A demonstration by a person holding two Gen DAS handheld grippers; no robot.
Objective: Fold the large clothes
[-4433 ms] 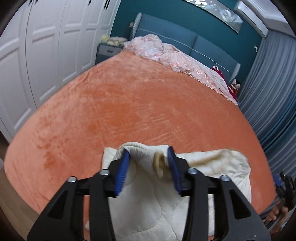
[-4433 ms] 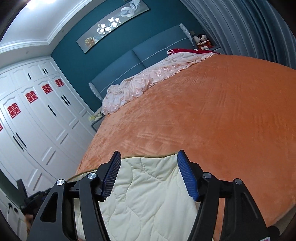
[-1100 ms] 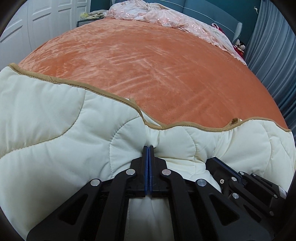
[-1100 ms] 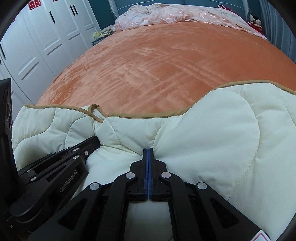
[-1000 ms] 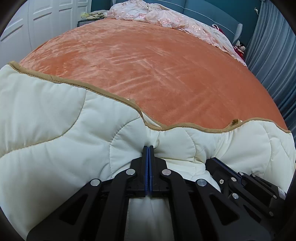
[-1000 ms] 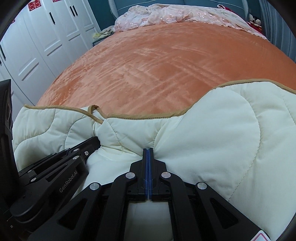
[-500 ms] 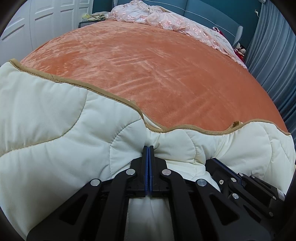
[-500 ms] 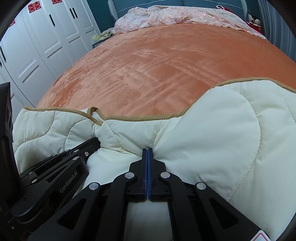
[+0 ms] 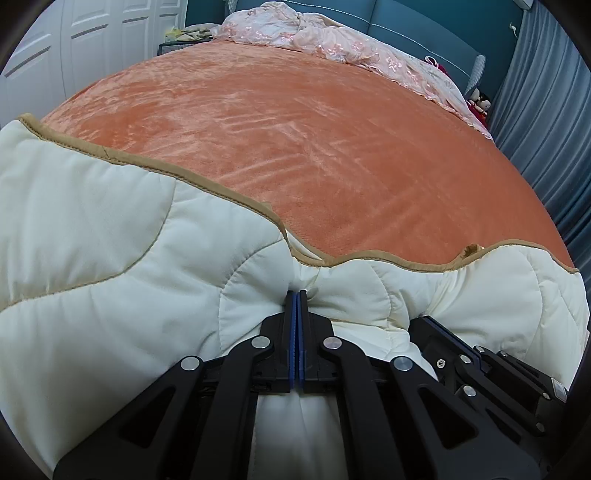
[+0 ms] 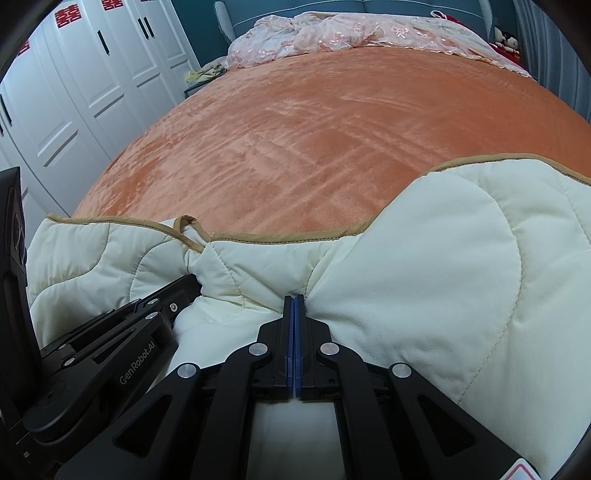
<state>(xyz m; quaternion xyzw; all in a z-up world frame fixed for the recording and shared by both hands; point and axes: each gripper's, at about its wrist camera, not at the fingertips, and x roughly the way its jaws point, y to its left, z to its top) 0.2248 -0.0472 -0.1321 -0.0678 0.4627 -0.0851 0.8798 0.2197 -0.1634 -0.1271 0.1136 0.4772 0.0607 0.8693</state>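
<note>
A cream quilted garment [image 9: 110, 258] with tan edging lies bunched at the near edge of the orange bed [image 9: 314, 147]. My left gripper [image 9: 296, 295] is shut on a fold of it. My right gripper [image 10: 293, 300] is shut on another fold of the same garment [image 10: 443, 277]. The two grippers are close side by side: the right gripper's body shows at lower right in the left wrist view [image 9: 480, 369], and the left gripper's body shows at lower left in the right wrist view [image 10: 110, 339]. The fabric puffs up around both sets of fingers.
A pink floral quilt [image 9: 332, 40] lies crumpled along the blue headboard [image 9: 424, 26]. White wardrobe doors [image 10: 74, 85] stand on the left. Grey curtains [image 9: 546, 110] hang on the right. A nightstand [image 9: 173, 44] stands by the far left corner.
4.4 s ago both grippers were open above the garment; since about a second ago they are shut on it. The view has lifted slightly and the fabric rose a little.
</note>
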